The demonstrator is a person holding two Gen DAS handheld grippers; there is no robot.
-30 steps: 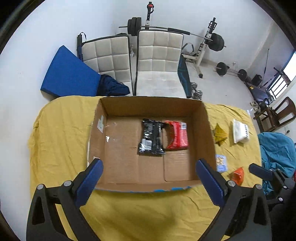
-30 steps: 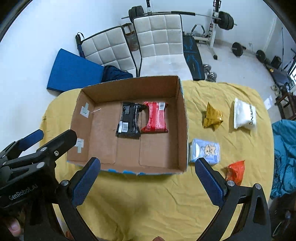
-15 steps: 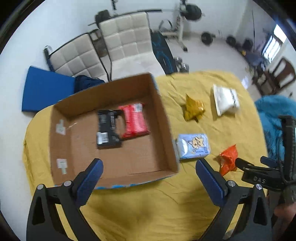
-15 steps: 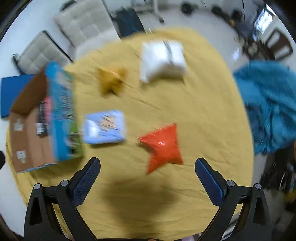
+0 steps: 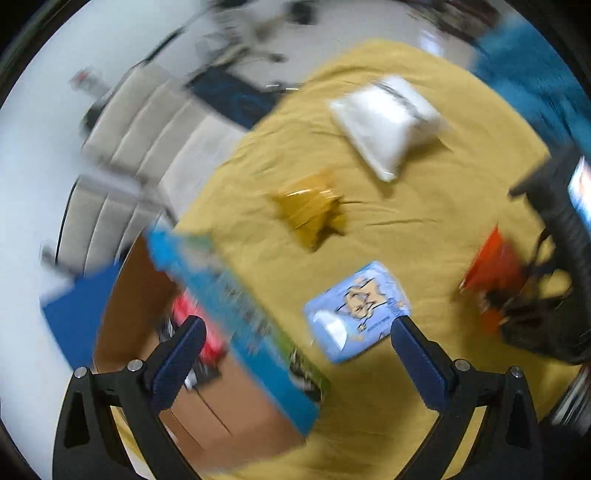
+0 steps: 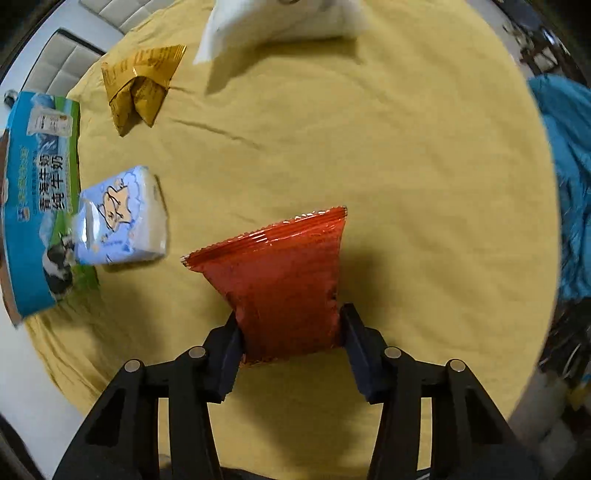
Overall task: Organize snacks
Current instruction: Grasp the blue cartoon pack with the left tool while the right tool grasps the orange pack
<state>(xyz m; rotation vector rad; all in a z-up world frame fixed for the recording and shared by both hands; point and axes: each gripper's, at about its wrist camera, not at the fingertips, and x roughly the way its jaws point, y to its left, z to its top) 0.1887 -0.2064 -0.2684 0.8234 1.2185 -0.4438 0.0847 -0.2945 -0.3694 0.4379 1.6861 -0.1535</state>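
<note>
My right gripper (image 6: 291,334) is shut on the near end of an orange-red snack packet (image 6: 280,280) that lies on the yellow cloth. To its left lie a light blue packet (image 6: 122,218), a gold packet (image 6: 138,86) and a white bag (image 6: 280,18). The cardboard box (image 6: 33,206) with blue printed sides stands at the far left. In the blurred left wrist view my left gripper (image 5: 291,354) is open and empty, over the box wall (image 5: 236,317), with the light blue packet (image 5: 356,310) just ahead and the orange-red packet (image 5: 491,273) to the right.
The yellow cloth (image 6: 406,166) covers a round table. A teal fabric heap (image 6: 569,166) lies past its right edge. Padded white seats (image 5: 140,147) stand behind the table. A red packet (image 5: 199,325) shows inside the box.
The right gripper dropped onto the orange-red packet and shut on it. The left gripper swung right, from over the box toward the loose snacks, and stays open.
</note>
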